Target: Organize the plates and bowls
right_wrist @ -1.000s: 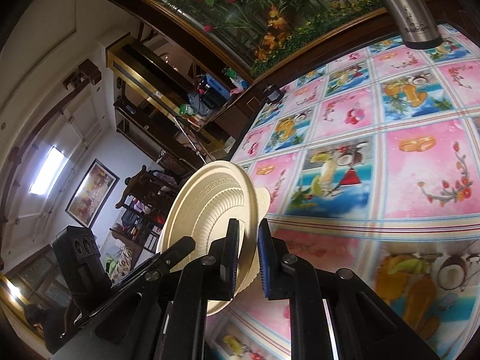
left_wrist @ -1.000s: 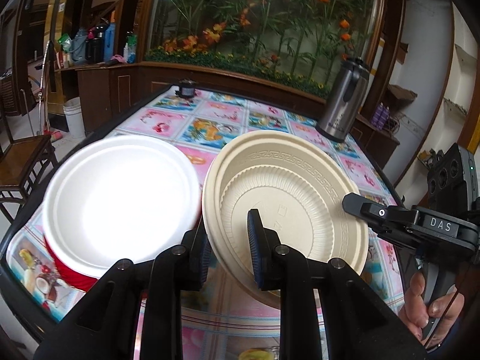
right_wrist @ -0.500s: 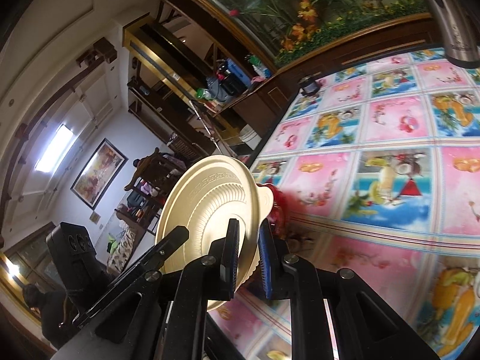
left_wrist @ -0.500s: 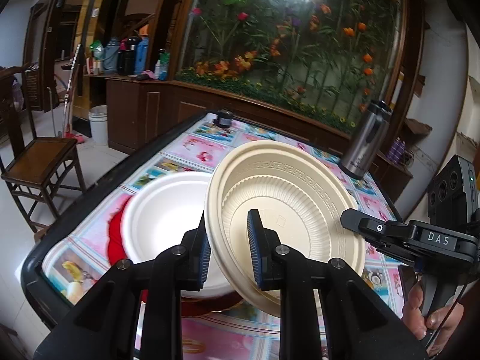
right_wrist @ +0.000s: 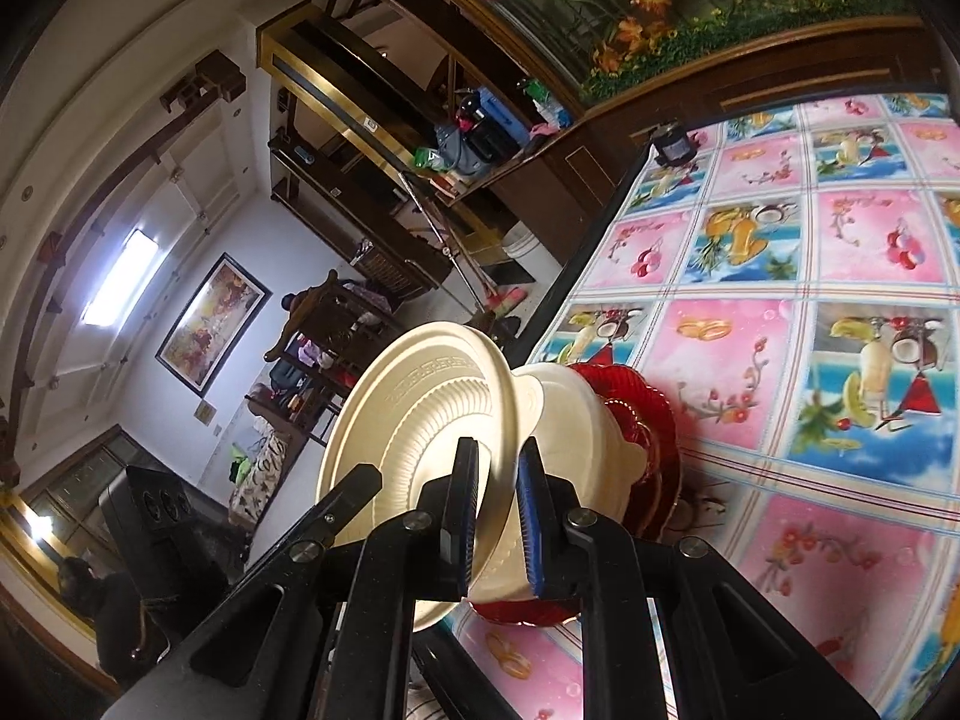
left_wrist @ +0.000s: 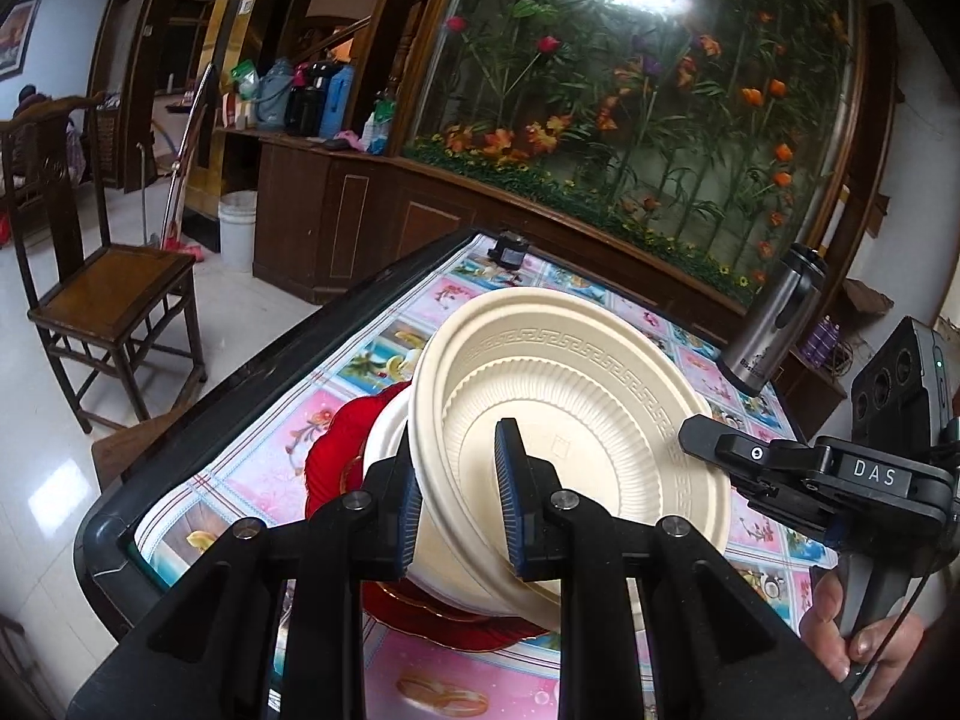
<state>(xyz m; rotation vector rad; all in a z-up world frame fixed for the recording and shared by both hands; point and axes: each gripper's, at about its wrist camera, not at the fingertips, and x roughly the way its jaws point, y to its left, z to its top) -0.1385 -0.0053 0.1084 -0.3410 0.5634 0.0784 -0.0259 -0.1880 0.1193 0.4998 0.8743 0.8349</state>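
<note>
At the left stood a wooden chair (left_wrist: 111, 294) on the floor, off the table (left_wrist: 252, 402). On the table's near left part lay red plates (left_wrist: 336, 450) with a white bowl (left_wrist: 384, 438) on them. Above these, tilted, hung the cream plate (left_wrist: 576, 420): the left gripper (left_wrist: 459, 498) clenched its near rim, the right gripper (right_wrist: 498, 510) its right rim. A steel flask (left_wrist: 777, 324) stood far right.

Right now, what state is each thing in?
Cream ribbed disposable plate: tilted, held off the table by both grippers.
Left gripper: shut on its rim.
Right gripper: shut on its rim.
White bowl: resting on red plate.
Red scalloped plate: on table.
Steel flask: upright.
</note>
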